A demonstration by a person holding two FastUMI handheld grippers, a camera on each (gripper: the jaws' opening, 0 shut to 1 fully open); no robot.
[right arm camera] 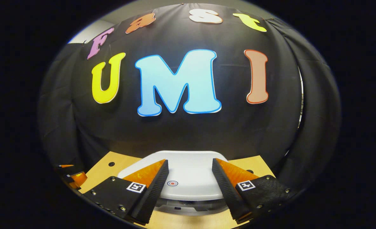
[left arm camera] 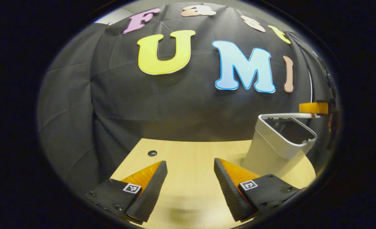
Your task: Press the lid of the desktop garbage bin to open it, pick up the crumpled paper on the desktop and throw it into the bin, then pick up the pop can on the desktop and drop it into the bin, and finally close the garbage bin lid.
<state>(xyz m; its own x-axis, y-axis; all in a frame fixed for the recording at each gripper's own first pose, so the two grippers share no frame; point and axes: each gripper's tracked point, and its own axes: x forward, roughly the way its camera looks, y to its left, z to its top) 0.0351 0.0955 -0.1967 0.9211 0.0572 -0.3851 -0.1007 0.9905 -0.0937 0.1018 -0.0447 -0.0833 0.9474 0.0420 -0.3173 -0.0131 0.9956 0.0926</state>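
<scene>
Left gripper (left arm camera: 190, 165) hovering over the wooden surface (left arm camera: 188, 152), jaws spread wide and gripping nothing. Bin (left arm camera: 278, 144) standing to the right of it in the left gripper view, near the surface's edge, its mouth open and its lid (left arm camera: 297, 115) raised roughly level above the rim. Right gripper (left arm camera: 315, 108) showing there as a small tip at the lid's far end. Right gripper (right arm camera: 190, 165) in its own view hanging just above the lid (right arm camera: 188, 178), jaws wide apart on either side of a small round mark (right arm camera: 172, 183), holding nothing; contact with the lid not clear. Left gripper's tip (right arm camera: 70, 175) peeking in at lower left of the right gripper view.
</scene>
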